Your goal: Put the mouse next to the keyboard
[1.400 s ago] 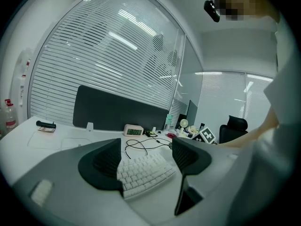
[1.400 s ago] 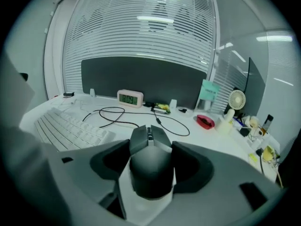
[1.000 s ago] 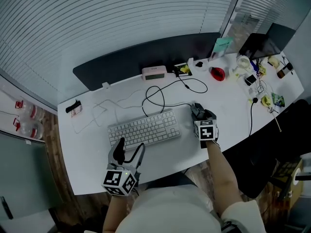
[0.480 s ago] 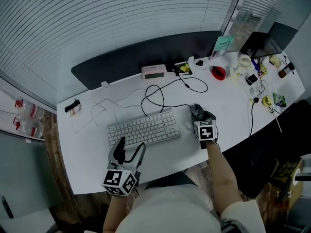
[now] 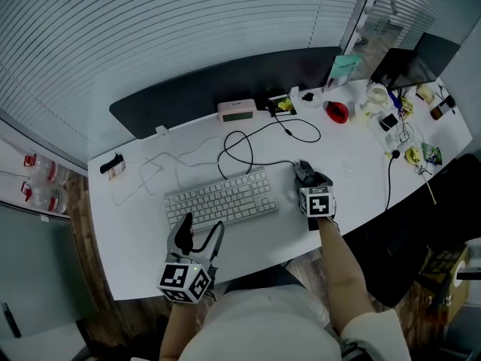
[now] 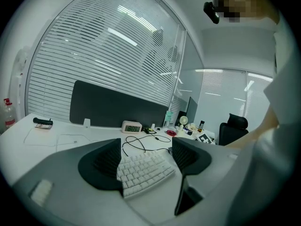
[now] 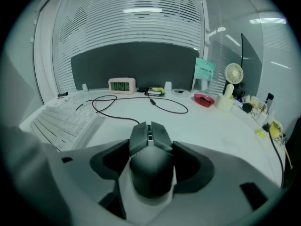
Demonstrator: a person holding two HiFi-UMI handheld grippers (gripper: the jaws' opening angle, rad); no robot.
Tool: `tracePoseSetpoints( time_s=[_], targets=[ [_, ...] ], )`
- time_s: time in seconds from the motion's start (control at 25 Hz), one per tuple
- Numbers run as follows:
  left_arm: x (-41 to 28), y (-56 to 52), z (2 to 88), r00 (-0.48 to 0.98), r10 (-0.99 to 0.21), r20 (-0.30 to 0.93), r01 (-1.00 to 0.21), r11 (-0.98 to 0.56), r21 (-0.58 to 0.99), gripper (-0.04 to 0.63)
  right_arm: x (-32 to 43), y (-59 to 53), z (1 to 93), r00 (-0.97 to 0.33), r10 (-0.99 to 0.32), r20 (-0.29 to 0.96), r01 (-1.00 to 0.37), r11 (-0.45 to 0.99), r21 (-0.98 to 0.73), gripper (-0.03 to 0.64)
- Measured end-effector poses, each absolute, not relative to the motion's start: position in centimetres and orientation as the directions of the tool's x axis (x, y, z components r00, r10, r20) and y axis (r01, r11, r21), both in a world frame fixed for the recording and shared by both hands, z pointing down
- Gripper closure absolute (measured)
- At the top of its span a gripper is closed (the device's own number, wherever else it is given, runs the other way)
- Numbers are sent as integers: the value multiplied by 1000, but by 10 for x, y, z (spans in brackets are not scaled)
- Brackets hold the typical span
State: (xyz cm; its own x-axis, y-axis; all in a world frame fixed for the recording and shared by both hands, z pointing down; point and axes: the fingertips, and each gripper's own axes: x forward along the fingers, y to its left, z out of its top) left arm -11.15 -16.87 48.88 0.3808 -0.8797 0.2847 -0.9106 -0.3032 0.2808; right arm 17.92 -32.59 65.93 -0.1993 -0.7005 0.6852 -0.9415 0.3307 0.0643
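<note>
Digital clock (image 5: 237,110), red dish (image 5: 337,113), small fan (image 5: 376,95), window blinds (image 5: 150,28)

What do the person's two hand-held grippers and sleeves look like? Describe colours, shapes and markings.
The left hand-held gripper and the right hand-held gripper look alike: pale grey body, two dark rounded ribbed pads, and a white cube bearing black square markers. The person wears an off-white sleeve.

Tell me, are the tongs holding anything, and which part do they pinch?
The right tongs hold the mouse by its two sides. The left tongs hold nothing.
</note>
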Motion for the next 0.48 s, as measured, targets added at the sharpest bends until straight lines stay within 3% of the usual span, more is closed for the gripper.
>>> tracePoseSetpoints(
  time_s=[0.48],
  targets=[
    [-111,-160,484,372,-887,275,-914,-297,277,265,175,-321,641,-218,-722,657,-941,334,55,296]
  ],
)
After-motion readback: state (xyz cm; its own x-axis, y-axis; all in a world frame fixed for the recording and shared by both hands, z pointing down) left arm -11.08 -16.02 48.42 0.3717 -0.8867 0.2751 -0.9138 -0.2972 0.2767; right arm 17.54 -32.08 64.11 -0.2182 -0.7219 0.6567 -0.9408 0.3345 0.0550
